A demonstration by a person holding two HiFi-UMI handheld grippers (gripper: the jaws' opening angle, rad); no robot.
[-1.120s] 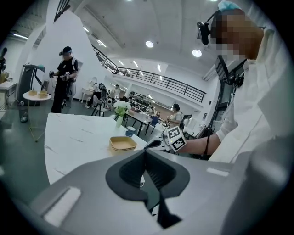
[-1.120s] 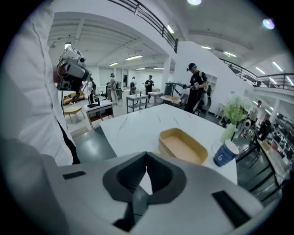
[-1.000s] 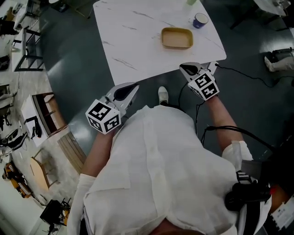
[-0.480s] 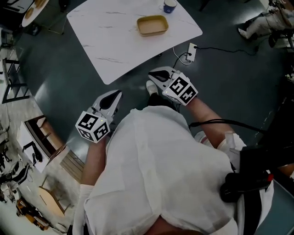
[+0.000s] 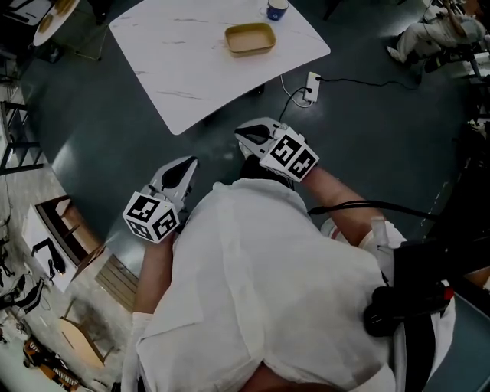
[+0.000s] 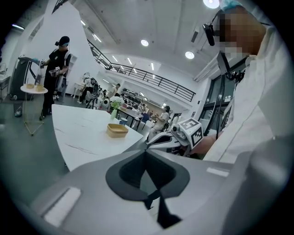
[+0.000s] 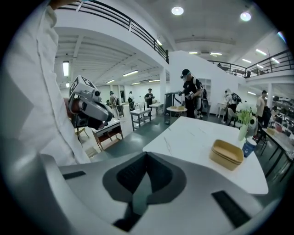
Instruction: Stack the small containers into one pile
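A tan rectangular container (image 5: 249, 38) sits on the white marble table (image 5: 191, 69) near its far right side, beside a blue cup (image 5: 277, 9). In the right gripper view the container (image 7: 227, 154) shows a second rim line below its top edge. My left gripper (image 5: 184, 167) and right gripper (image 5: 246, 135) hang over the dark floor close to my body, short of the table's near edge. Both are shut with nothing between the jaws. The left gripper view shows the container (image 6: 117, 130) far ahead and the right gripper (image 6: 177, 135) alongside.
A white power strip (image 5: 310, 83) with its cable lies on the floor by the table's near right corner. A person in black (image 6: 55, 64) stands at a small round table (image 6: 33, 89) beyond. A green vase (image 7: 243, 131) stands behind the cup. Wooden furniture (image 5: 73, 222) lines the left.
The view has drawn back from the table, which now lies higher in the head view. Both grippers have come away from the table's edge and stay shut.
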